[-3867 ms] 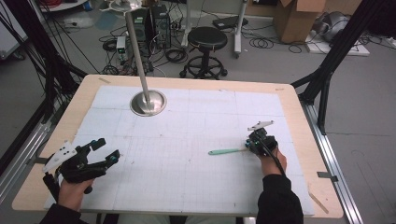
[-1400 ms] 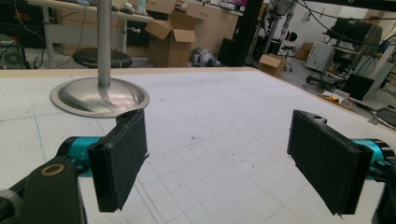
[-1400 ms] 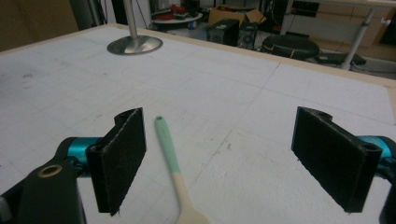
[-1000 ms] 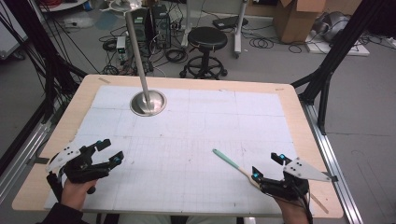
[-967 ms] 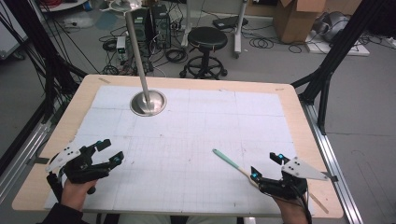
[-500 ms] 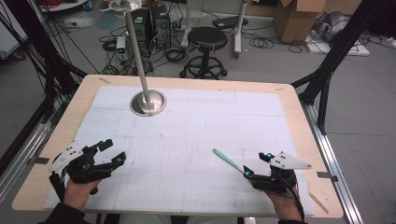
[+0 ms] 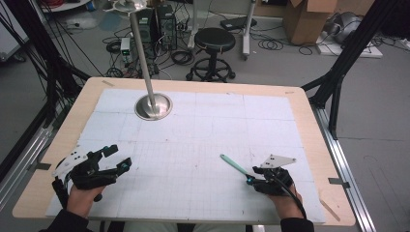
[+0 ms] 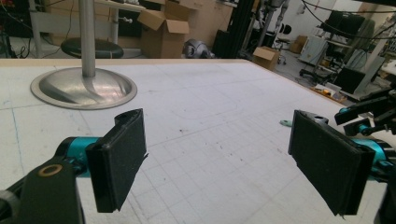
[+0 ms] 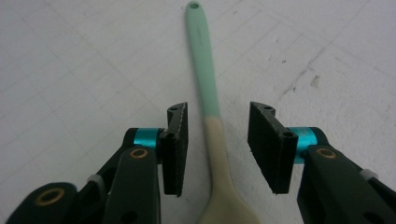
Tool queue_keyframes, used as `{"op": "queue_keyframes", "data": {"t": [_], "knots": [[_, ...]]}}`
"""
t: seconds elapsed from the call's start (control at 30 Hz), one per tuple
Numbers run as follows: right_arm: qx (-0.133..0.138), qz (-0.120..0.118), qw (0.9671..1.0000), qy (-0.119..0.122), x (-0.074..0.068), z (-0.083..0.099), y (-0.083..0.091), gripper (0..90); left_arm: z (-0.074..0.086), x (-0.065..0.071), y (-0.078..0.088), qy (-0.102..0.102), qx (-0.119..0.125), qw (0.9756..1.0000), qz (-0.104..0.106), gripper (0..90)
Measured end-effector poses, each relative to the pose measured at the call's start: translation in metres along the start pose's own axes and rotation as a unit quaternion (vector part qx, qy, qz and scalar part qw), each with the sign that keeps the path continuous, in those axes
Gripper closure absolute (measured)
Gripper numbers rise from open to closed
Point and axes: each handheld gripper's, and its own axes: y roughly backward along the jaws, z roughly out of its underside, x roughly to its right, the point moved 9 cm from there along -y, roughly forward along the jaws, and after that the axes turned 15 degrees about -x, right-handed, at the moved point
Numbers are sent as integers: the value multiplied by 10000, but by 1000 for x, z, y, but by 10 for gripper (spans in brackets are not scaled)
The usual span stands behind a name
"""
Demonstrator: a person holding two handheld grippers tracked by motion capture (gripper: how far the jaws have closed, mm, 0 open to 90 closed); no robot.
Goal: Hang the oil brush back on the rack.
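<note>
Spoon [image 9: 211,126] lies on counter [image 7: 203,145] between right claw's [image 9: 217,144] parted jaws, untouched; left claw [image 8: 219,161], at 8 o'clock, gapes wide, empty.

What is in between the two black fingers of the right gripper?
A spoon with a mint-green handle lies between them on the table, untouched by either, as the right gripper view shows.

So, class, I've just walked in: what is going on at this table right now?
A person holds a two-jaw gripper in each hand. The right gripper is open, its jaws on either side of a spoon with a mint-green handle that lies flat on the white mat; it is not clamped. The left gripper hangs open near the table's front left, holding nothing. A metal pole on a round base stands farther back.
</note>
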Motion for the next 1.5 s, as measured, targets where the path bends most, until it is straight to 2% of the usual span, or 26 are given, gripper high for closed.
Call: {"op": "queue_keyframes", "data": {"t": [0.2, 0.4, 0.5, 0.53, 1.03, 1.13, 1.3, 1.5], "knots": [[-201, -56, 9998, 24, 3, 2, -8, 638, 1, 0, 0, -13, -18, 10000, -7, 195], [-217, -91, 9997, 100, 2, 0, -9, 690, 1, 1, 0, 1, -32, 10000, 13, 196], [-252, -208, 9994, 61, 0, 0, -9, 779, 1, 1, -1, -5, -40, 10000, 7, 197], [-285, -178, 9994, 79, 0, 0, -9, 798, 1, 1, -1, -5, -39, 10000, 9, 197], [-464, -67, 9988, -116, -2, -1, -9, 819, 2, 2, -1, -18, -55, 10000, 33, 206], [-448, -122, 9987, -209, -2, -1, -9, 822, 2, 2, -1, -21, -55, 10000, 40, 206], [-392, -135, 9989, -222, -2, -3, -8, 822, 2, 2, -1, -26, -57, 10000, 58, 209], [-252, -319, 9988, -259, -8, -7, -5, 823, 2, 2, -1, -54, -53, 10000, 65, 220]]}}
